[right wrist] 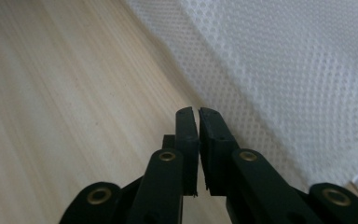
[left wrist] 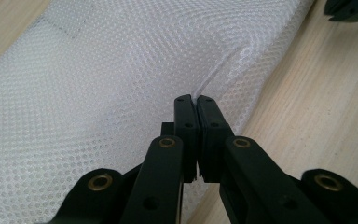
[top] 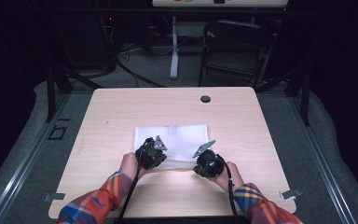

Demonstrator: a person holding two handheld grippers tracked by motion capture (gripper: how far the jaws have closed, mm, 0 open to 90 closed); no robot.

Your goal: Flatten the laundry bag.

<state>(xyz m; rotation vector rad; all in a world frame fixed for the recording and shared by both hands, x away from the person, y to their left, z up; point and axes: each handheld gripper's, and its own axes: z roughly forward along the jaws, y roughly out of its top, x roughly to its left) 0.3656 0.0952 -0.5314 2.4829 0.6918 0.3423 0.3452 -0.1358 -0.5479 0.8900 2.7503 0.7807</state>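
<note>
two grippers sit at the near edge of a white mesh cloth (top: pixel 172 140) lying flat on the table (top: pixel 116 112). the left gripper (left wrist: pixel 196 99) has its jaws pressed together, and a thin ridge of mesh rises straight out from between the tips, so it looks pinched on the cloth's edge. the right gripper (right wrist: pixel 196 111) also has its jaws drawn together, a hairline gap showing; its tips sit right over the cloth's border, with bare wood to one side of them and mesh to the other. whether any fabric is caught there i cannot tell.

risks, as i judge them:

- the right grip may be empty. if both hands lift or fold now, only the left corner would come up, and the cloth would swing, drag and end skewed.
- the left pinch looks shallow, just a fold of open weave at the very tips. a quick pull away from the cloth could slip it free.
- mesh this loose stretches and snags; pulling the two grippers apart from each other could distort the edge or hook threads on the pads.
- closed tips so near the wood could scrape it if pushed down further.

a slow, small lift first would show whether both sides follow.
</note>
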